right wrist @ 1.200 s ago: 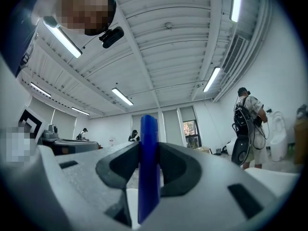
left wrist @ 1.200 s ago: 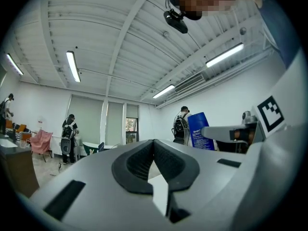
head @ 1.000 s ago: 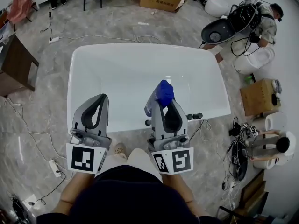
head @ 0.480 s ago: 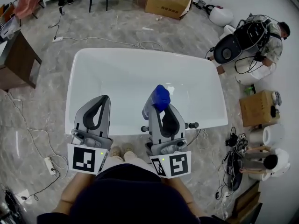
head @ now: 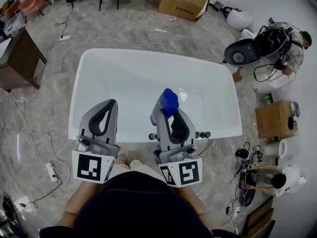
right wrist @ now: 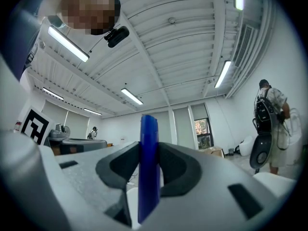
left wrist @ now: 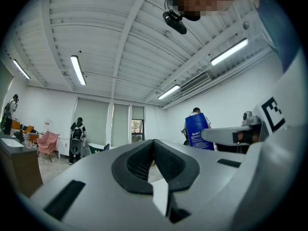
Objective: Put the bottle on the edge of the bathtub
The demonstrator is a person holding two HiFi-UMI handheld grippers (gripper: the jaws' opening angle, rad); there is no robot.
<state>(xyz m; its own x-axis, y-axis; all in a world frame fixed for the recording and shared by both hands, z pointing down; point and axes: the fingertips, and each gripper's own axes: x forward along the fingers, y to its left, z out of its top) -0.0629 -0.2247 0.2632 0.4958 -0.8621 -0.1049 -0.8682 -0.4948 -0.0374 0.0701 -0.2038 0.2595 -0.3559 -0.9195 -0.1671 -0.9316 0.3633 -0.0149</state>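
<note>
A blue bottle (head: pixel 169 102) stands up between the jaws of my right gripper (head: pixel 166 109), which is shut on it over the near rim of the white bathtub (head: pixel 79 88). In the right gripper view the bottle (right wrist: pixel 149 162) shows as a narrow blue strip pinched between the dark pads. My left gripper (head: pixel 106 107) is level with the right one, to its left above the same rim, shut with nothing in it. The left gripper view shows its jaws (left wrist: pixel 154 146) pressed together, and the bottle (left wrist: pixel 198 133) off to the right.
Tap knobs (head: pixel 205 134) stick out at the tub's near rim, right of my right gripper. A dark wooden table (head: pixel 17 61) stands at the left, with cardboard boxes (head: pixel 184 1) behind and at the right (head: pixel 274 117). A person with a backpack (head: pixel 277 38) is at the far right. Cables and a power strip (head: pixel 51 171) lie on the floor.
The head view has shifted a little against the room. Both grippers keep their places over the near rim, and the bottle stays gripped in the right one.
</note>
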